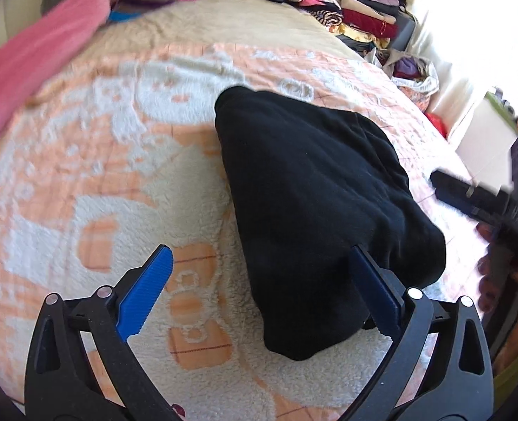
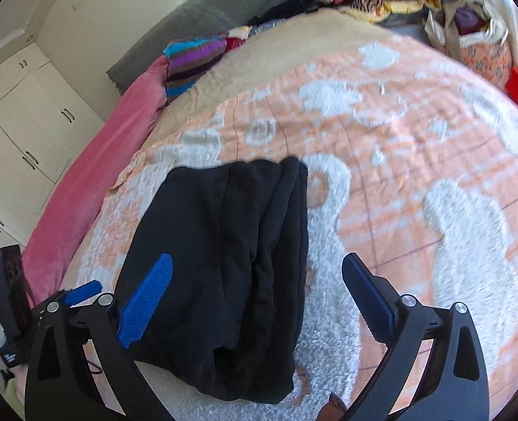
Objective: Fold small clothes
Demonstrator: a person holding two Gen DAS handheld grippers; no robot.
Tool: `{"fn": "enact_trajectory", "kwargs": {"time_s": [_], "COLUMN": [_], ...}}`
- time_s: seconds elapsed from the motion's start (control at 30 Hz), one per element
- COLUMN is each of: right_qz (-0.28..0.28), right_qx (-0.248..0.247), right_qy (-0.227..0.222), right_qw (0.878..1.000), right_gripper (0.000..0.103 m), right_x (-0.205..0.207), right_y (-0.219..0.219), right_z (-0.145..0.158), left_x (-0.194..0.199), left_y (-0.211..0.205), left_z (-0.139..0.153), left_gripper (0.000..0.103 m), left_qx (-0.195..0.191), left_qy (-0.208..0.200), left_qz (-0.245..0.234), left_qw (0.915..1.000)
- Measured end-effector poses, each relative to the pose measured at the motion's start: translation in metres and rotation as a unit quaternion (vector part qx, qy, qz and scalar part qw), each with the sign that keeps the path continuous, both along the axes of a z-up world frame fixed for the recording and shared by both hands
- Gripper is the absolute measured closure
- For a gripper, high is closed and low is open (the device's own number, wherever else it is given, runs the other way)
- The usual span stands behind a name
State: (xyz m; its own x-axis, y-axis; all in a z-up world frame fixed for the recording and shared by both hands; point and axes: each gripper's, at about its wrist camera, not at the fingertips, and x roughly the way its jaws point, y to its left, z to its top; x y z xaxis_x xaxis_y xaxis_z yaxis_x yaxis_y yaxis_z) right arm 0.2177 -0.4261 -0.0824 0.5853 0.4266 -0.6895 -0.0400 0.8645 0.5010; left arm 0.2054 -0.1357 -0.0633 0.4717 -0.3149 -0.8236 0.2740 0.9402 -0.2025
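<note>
Our left gripper [image 1: 259, 291] and right gripper [image 2: 257, 298]: both spread wide, grasping nothing. We list the orange-and-white blanket [image 1: 118, 175], then the folded black garment [image 2: 224, 263] lying flat upon it.

You are working in bright daylight, blown-out glare from the window side at the right edge of the left wrist view, soft shadows only, blanket [image 1: 83, 182] smeared by motion blur, strong fisheye bending, dark vignette in every corner.
</note>
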Motion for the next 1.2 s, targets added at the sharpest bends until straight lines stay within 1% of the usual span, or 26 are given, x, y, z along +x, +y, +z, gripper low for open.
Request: {"fn": "enact_trajectory", "kwargs": {"time_s": [0.03, 0.13, 0.23, 0.27, 0.33, 0.37, 0.4, 0.47, 0.53, 0.57, 0.6, 0.63, 0.67, 0.77, 0.83, 0.9, 1.0, 1.13, 1.2], "right_qz": [0.003, 0.014, 0.033, 0.041, 0.052, 0.056, 0.060, 0.064, 0.075, 0.078, 0.079, 0.082, 0.084, 0.084, 0.087, 0.093, 0.101, 0.110, 0.113], "right_qx": [0.002, 0.013, 0.039, 0.040, 0.020, 0.014, 0.013, 0.026, 0.045, 0.051, 0.052, 0.056, 0.063, 0.074, 0.068, 0.059, 0.055, 0.035, 0.030], "right_qy": [0.008, 0.023, 0.035, 0.037, 0.033, 0.028, 0.025, 0.023, 0.021, 0.020, 0.019, 0.017, 0.014, 0.006, -0.004, -0.021, -0.043, -0.079, -0.080], "right_qw": [1.000, 1.000, 0.998, 0.998, 0.998, 0.998, 0.998, 0.997, 0.996, 0.995, 0.995, 0.995, 0.994, 0.994, 0.994, 0.994, 0.992, 0.990, 0.990], "right_gripper": [0.006, 0.006, 0.006, 0.006, 0.008, 0.011, 0.016, 0.026, 0.042, 0.042, 0.045, 0.050, 0.052, 0.057, 0.057, 0.058, 0.062, 0.063, 0.063], "right_x": [0.002, 0.009, 0.014, 0.015, 0.016, 0.017, 0.018, 0.019, 0.021, 0.021, 0.021, 0.021, 0.021, 0.020, 0.018, 0.014, 0.012, 0.006, 0.006], "right_y": [0.002, 0.007, 0.013, 0.017, 0.024, 0.026, 0.028, 0.028, 0.028, 0.028, 0.029, 0.029, 0.029, 0.029, 0.032, 0.038, 0.045, 0.062, 0.070], "right_z": [-0.004, -0.016, -0.027, -0.029, -0.032, -0.033, -0.034, -0.037, -0.040, -0.042, -0.042, -0.042, -0.041, -0.037, -0.028, -0.017, -0.004, 0.013, 0.013], "left_x": [0.003, 0.013, 0.022, 0.024, 0.030, 0.032, 0.034, 0.039, 0.042, 0.043, 0.043, 0.044, 0.044, 0.043, 0.041, 0.040, 0.036, 0.031, 0.027], "left_y": [0.003, 0.003, -0.002, -0.004, -0.011, -0.014, -0.016, -0.019, -0.019, -0.020, -0.022, -0.023, -0.025, -0.024, -0.021, -0.019, -0.014, -0.003, 0.001], "left_z": [-0.004, -0.013, -0.022, -0.024, -0.031, -0.034, -0.038, -0.049, -0.055, -0.056, -0.056, -0.055, -0.053, -0.048, -0.042, -0.034, -0.023, -0.016, -0.016], "left_gripper": [0.010, 0.010, 0.010, 0.010, 0.010, 0.010, 0.010, 0.010, 0.011, 0.013, 0.022, 0.031, 0.031, 0.038, 0.044, 0.046, 0.046, 0.047, 0.047], "left_qx": [-0.017, -0.052, -0.063, -0.066, -0.070, -0.073, -0.076, -0.092, -0.106, -0.111, -0.118, -0.133, -0.130, -0.132, -0.138, -0.136, -0.131, -0.135, -0.126], "left_qy": [0.011, 0.032, 0.048, 0.051, 0.061, 0.065, 0.071, 0.087, 0.095, 0.096, 0.096, 0.098, 0.097, 0.092, 0.085, 0.073, 0.054, 0.037, 0.027], "left_qz": [0.002, 0.001, -0.004, -0.004, -0.012, -0.015, -0.017, -0.019, -0.015, -0.015, -0.018, -0.022, -0.018, -0.018, -0.017, -0.019, -0.016, -0.007, 0.000], "left_qw": [0.9998, 0.9981, 0.9968, 0.9965, 0.9956, 0.9951, 0.9944, 0.9918, 0.9897, 0.9891, 0.9881, 0.9860, 0.9866, 0.9869, 0.9867, 0.9879, 0.9898, 0.9901, 0.9917]}}
